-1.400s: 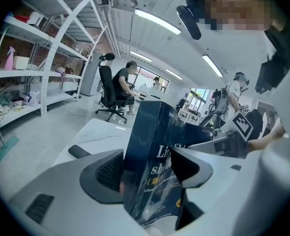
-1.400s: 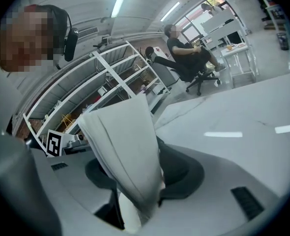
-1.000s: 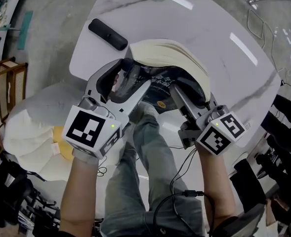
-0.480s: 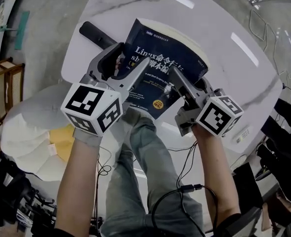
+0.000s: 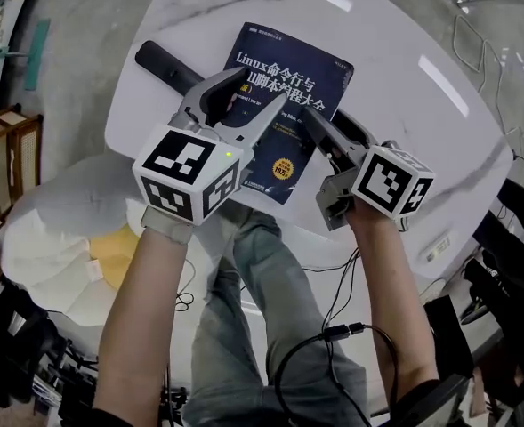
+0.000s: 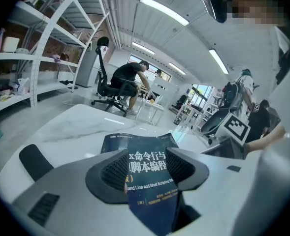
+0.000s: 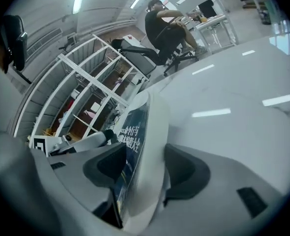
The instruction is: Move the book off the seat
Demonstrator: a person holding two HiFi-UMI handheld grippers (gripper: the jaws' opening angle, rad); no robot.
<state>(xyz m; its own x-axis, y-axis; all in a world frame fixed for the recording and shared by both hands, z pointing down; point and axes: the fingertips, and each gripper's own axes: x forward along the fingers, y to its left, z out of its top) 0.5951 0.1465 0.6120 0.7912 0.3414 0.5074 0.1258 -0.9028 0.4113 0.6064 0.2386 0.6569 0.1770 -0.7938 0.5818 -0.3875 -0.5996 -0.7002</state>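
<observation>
A dark blue paperback book (image 5: 288, 78) lies cover up on the white marble table (image 5: 404, 105), its near corner over the table edge. My left gripper (image 5: 251, 105) reaches over the book's left side. Its jaws are closing, and the book (image 6: 147, 166) shows between the pads without clear pressure. My right gripper (image 5: 328, 136) is at the book's right near edge. Its jaws are opening around the thick page block (image 7: 140, 132), one on the cover side and one on the underside.
A long black bar-shaped object (image 5: 159, 63) lies on the table just left of the book. Below the table are the person's jeans-clad legs (image 5: 262, 310), a white beanbag seat (image 5: 57, 238) with a yellow item (image 5: 115, 252), a wooden chair (image 5: 8, 149) and cables (image 5: 324, 336).
The book was held up, curled and tilted, over the table edge. It has come down and further onto the table and now lies flat. Both grippers moved forward with it.
</observation>
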